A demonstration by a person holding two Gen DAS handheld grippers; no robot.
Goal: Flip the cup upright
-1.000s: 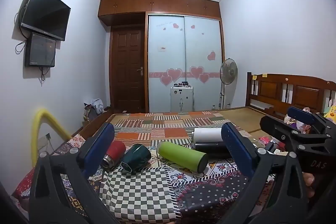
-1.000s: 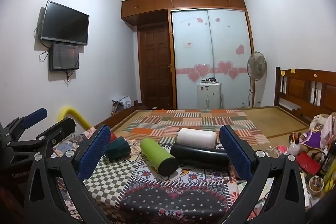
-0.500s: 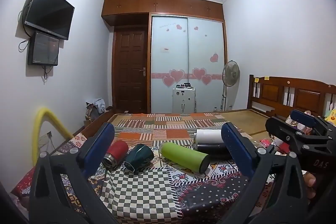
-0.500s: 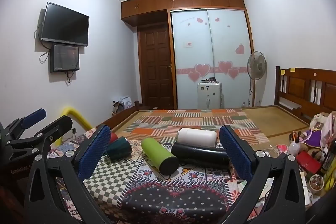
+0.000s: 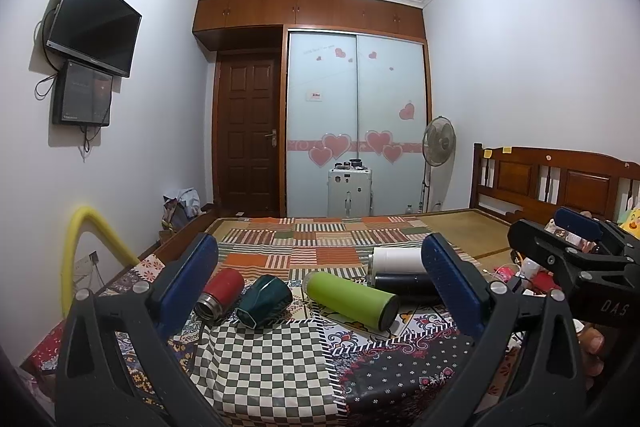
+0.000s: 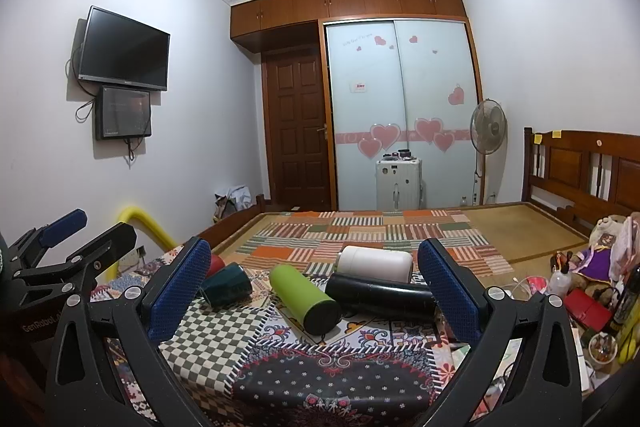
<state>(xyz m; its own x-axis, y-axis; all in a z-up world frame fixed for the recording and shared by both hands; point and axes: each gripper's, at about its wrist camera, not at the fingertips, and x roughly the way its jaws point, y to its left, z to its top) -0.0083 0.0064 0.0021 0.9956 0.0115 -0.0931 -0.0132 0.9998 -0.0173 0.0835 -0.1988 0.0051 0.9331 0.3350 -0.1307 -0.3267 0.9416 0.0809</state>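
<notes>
both grippers empty, jaws spread wide, hovering short of the bed: left gripper (image 5: 320, 279), right gripper (image 6: 314, 283). five vessels lie on their sides on the patchwork cloth (image 5: 260, 359), left to right:

- red flask (image 5: 220, 291), metal-looking mouth toward camera, smooth cylinder, just beside the next one.
- dark green cup (image 5: 264, 301), faceted glossy wall, open mouth facing near-left. short and squat; probably ceramic, so rigid, chippable, slick glaze. likely the task's cup, though any of the five could be.
- lime green tumbler (image 5: 352, 294), long matte cylinder, dark end toward camera, lying diagonal. will roll if nudged.
- white tumbler (image 6: 376, 263), smooth, behind and touching the black one.
- black tumbler (image 6: 380, 295), long, glossy, nearest the right pad.

handling guess: pinch the cup across its body near mid-height, facets give the pads flats to seat on. cloth over bedding looks soft, so uprighted base may wobble; set down gently.
</notes>
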